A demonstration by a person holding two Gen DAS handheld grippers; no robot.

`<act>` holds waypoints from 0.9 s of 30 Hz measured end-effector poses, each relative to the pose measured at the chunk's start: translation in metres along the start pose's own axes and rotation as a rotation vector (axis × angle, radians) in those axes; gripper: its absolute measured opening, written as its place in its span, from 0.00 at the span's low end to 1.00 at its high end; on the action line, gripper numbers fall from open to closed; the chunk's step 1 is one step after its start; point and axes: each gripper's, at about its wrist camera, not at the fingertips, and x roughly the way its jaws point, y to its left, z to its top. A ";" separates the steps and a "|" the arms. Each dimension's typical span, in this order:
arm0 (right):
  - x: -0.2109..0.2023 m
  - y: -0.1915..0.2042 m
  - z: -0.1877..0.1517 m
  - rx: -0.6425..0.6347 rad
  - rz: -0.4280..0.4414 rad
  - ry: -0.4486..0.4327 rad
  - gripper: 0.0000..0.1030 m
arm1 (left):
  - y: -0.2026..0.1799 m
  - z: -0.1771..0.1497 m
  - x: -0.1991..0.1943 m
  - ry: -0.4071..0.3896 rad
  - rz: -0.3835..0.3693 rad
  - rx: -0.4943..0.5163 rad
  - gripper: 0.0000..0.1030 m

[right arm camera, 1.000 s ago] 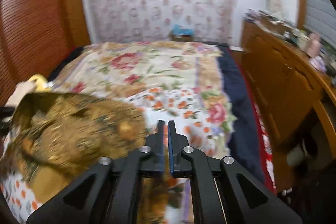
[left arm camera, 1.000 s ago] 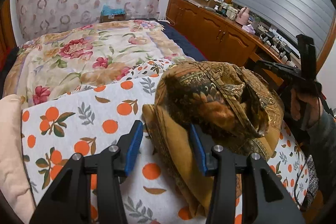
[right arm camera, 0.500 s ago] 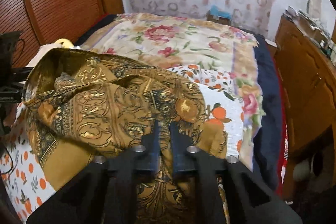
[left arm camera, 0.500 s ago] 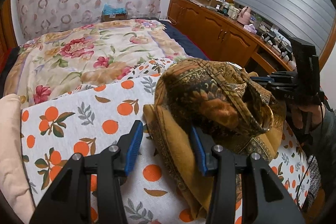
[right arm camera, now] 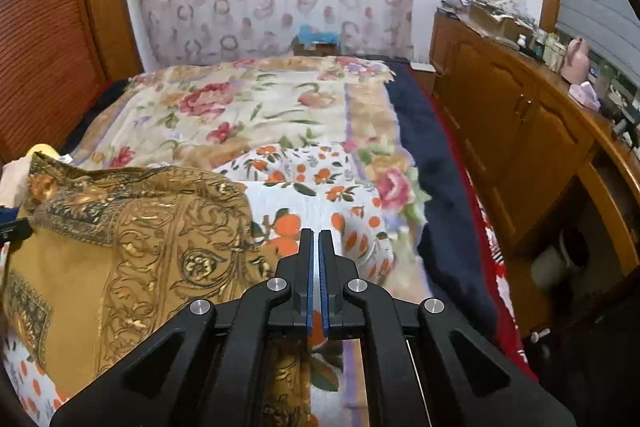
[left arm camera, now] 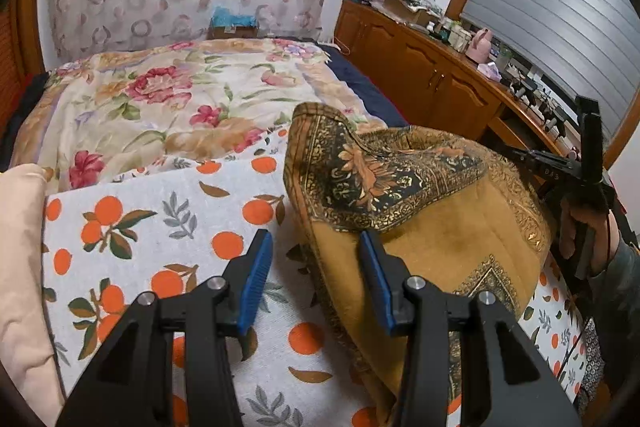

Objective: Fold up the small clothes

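A mustard-brown patterned cloth lies folded over on the orange-print sheet, its dark ornate border on top. My left gripper is open; the cloth's left edge lies between the blue pads, which do not press on it. In the right wrist view the cloth sits left of my right gripper. Its jaws are just opening, with only a thin slit and nothing in it. The left wrist view shows the right gripper at the cloth's far right side, held by a hand.
A floral quilt covers the bed beyond the sheet. A peach cloth lies at the left edge. A wooden cabinet with clutter on top runs along the right. A slatted wooden door stands at the left.
Half a second ago the right gripper was shut on the cloth over the heap. It has since let go and drawn back right. The bunched cloth now lies flatter. The left gripper stayed put.
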 end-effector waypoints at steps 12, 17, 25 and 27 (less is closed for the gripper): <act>0.010 0.020 -0.016 -0.059 0.106 0.112 0.54 | 0.004 0.007 0.031 0.097 -0.058 -0.034 0.43; 0.017 0.015 -0.016 -0.016 0.148 0.142 0.54 | 0.008 0.006 0.029 0.093 -0.086 -0.046 0.43; 0.017 0.022 -0.015 -0.041 0.226 0.161 0.30 | 0.008 0.006 0.028 0.111 -0.201 -0.068 0.10; 0.014 0.025 -0.016 -0.067 0.237 0.153 0.13 | 0.004 0.006 0.024 0.103 -0.210 -0.053 0.05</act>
